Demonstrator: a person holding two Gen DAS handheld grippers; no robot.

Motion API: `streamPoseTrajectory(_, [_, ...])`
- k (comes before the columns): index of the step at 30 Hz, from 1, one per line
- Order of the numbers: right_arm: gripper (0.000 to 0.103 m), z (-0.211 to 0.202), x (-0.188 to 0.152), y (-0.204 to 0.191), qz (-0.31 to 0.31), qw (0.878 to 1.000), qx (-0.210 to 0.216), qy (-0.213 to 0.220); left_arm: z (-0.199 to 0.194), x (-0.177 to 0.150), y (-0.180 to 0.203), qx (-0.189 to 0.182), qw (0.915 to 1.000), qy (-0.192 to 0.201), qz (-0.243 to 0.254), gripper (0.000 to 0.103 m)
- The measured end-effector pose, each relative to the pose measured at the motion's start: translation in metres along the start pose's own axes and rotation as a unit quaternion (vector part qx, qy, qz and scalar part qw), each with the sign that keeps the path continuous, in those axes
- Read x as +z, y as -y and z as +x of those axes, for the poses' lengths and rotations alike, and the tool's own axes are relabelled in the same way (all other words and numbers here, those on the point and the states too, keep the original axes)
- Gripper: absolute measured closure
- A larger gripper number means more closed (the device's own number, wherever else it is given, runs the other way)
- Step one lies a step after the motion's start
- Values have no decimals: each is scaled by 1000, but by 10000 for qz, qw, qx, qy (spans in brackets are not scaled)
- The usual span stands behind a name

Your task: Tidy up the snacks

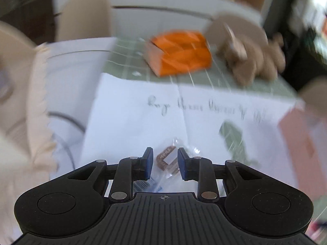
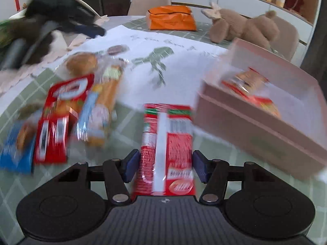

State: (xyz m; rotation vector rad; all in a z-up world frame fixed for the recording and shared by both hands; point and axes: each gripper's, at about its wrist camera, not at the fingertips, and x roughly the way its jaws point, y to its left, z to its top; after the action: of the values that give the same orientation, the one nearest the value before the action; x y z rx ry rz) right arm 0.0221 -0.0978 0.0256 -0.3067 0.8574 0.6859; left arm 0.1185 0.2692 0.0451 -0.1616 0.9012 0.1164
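Note:
In the left wrist view my left gripper is shut on a clear-wrapped brown cookie, held above white paper. In the right wrist view my right gripper is shut on a long red cracker pack, just left of the pink box. The box holds one red snack pack. Several loose snacks lie at the left: a red pack, a blue pack, an orange-and-blue pack, a round bun. The left gripper also shows at the upper left, blurred.
An orange bag and a brown plush toy sit at the far side of the green checked tablecloth. Chairs stand behind the table. The orange bag and plush also show in the left wrist view.

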Motion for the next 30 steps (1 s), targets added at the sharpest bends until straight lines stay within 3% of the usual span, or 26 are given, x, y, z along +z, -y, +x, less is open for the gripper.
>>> streamPoseTrajectory(2, [43,-13,-17,8,58,9999,-95,10,14,1,10,-82,9976,-309,622,70])
streamPoseTrajectory(5, [31,-25,-35,18,283,9993,-215,94,18,4,20,-128,9919,-384,1203,60])
streamPoseTrajectory(11, [12,-24,-43,17,447,9978,-406,282,36,10,21,-130,9934,-653,935,40])
streamPoseTrajectory(17, [5,-19,-41,15,457,9978,-383,293,25,0,33,-131,9915,-875,956,42])
streamPoseTrajectory(21, [0,-17,-45,13,509,9969,-440,400,6,-19,39,-458,9938,-895,471,61])
streamPoseTrajectory(26, [0,-18,-43,12,495,9974,-418,306,-24,-51,53,-817,9949,-583,68,61])
streamPoseTrajectory(30, [0,-20,-46,10,475,9975,-421,310,-61,-75,49,-975,9936,-48,-573,62])
